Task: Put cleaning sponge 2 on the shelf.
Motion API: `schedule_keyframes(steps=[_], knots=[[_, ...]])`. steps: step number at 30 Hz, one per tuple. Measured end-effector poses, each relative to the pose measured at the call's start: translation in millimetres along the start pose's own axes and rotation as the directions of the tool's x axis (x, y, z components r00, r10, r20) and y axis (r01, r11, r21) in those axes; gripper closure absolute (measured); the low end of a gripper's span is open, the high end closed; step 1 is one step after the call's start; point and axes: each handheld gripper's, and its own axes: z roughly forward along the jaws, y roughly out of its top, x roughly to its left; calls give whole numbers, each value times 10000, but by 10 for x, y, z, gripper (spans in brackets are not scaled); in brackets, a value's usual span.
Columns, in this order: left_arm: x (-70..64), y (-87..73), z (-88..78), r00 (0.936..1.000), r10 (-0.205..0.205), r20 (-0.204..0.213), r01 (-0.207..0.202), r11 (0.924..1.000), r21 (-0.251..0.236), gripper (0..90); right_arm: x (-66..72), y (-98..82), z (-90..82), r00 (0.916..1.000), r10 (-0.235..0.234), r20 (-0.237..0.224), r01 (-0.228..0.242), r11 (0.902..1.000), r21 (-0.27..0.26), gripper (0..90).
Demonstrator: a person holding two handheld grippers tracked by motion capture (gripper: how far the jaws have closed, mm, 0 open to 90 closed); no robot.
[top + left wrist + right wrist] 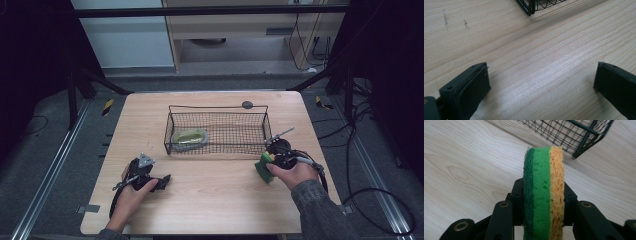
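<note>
The right gripper [541,202] clamps a green and yellow layered sponge [543,192] on edge, just above the pale wooden table [210,195], near the black wire basket [218,131]; the left gripper [541,85] rests on the table, jaws wide

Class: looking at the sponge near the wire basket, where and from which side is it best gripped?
Grip the sponge across its two broad flat faces, dark green scouring side and yellow side, coming from its narrow edge. It is a thin layered slab, so the pads meet flat surfaces, as the right hand-held gripper shows.
</note>
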Motion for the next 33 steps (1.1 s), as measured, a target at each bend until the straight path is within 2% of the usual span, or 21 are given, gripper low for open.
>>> schedule_keyframes(steps=[18, 25, 33], knots=[[0, -3, 0, 10000, 2, -1, -2, 10000, -23, 0, -282, -61, -259, 9997, 182, 192, -177, 9995, -276, 645], [-1, -5, -1, 10000, -11, -6, 11, 10000, -40, 0, -424, 52, -461, 9992, 176, 364, -154, 9980, -607, 645], [-3, -8, -3, 10000, -15, -57, 14, 10000, -75, 0, -558, 262, -619, 9982, 199, 563, -147, 9958, -909, 646]])
